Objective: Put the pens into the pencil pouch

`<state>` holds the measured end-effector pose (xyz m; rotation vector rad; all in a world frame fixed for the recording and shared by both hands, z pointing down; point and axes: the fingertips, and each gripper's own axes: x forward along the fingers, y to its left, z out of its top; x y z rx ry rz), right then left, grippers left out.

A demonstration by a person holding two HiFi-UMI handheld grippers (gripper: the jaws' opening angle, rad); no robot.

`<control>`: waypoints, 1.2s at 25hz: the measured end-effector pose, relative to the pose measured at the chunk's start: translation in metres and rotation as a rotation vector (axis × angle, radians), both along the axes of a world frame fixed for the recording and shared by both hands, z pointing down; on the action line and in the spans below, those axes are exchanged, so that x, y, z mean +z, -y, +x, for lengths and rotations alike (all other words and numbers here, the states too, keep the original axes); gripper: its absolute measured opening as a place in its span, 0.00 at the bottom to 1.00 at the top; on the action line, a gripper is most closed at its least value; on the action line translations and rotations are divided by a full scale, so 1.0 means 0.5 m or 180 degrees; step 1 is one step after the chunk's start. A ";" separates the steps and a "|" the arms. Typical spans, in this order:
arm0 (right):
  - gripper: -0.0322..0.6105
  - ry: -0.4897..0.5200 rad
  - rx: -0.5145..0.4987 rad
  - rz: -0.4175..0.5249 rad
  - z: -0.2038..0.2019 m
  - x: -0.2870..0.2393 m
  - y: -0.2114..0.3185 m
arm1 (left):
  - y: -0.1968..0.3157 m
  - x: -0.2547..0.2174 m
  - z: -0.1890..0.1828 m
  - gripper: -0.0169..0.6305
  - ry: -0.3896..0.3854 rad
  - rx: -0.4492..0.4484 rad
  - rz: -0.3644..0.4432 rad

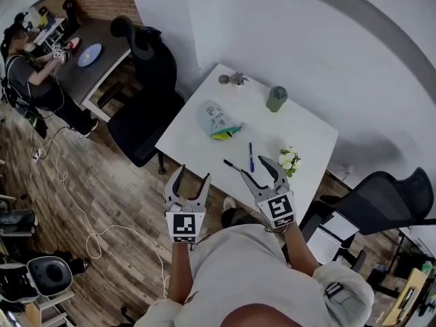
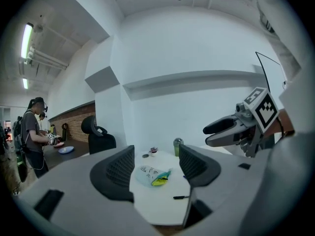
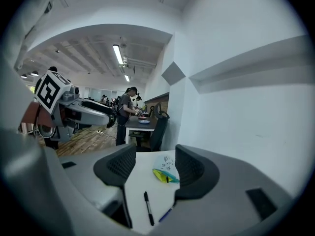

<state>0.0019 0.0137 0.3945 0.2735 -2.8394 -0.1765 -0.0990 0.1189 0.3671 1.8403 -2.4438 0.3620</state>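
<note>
A light blue pencil pouch (image 1: 216, 119) lies on the white table (image 1: 306, 131), its yellow-green mouth facing the near side. A blue pen (image 1: 251, 157) and a black pen (image 1: 232, 164) lie loose on the table in front of it. My left gripper (image 1: 193, 176) hovers open off the table's near-left edge, empty. My right gripper (image 1: 252, 167) is open over the near edge, close to both pens, holding nothing. The left gripper view shows the pouch (image 2: 153, 175), the black pen (image 2: 180, 197) and the right gripper (image 2: 221, 131). In the right gripper view, the pouch (image 3: 165, 170), black pen (image 3: 147, 208) and blue pen (image 3: 165, 215) lie ahead.
A green cup (image 1: 276, 99), a small ornament (image 1: 235, 79) and a little bunch of white flowers (image 1: 289, 160) stand on the table. Black office chairs sit at the table's left (image 1: 146, 107) and right (image 1: 388, 199). A person (image 1: 27, 67) works at a dark desk far left.
</note>
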 end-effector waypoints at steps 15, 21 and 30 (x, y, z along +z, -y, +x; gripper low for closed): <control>0.39 -0.0795 0.0111 -0.0387 -0.026 0.204 0.080 | 0.183 0.156 -0.065 0.41 -0.0237 0.0716 -0.0647; 0.36 -0.1084 0.0318 -0.0543 -0.013 0.289 0.091 | 0.233 0.246 -0.058 0.39 -0.0378 0.1205 -0.0929; 0.31 -0.1569 0.0479 -0.0693 0.014 0.417 0.085 | 0.275 0.375 -0.049 0.37 -0.0474 0.1972 -0.1417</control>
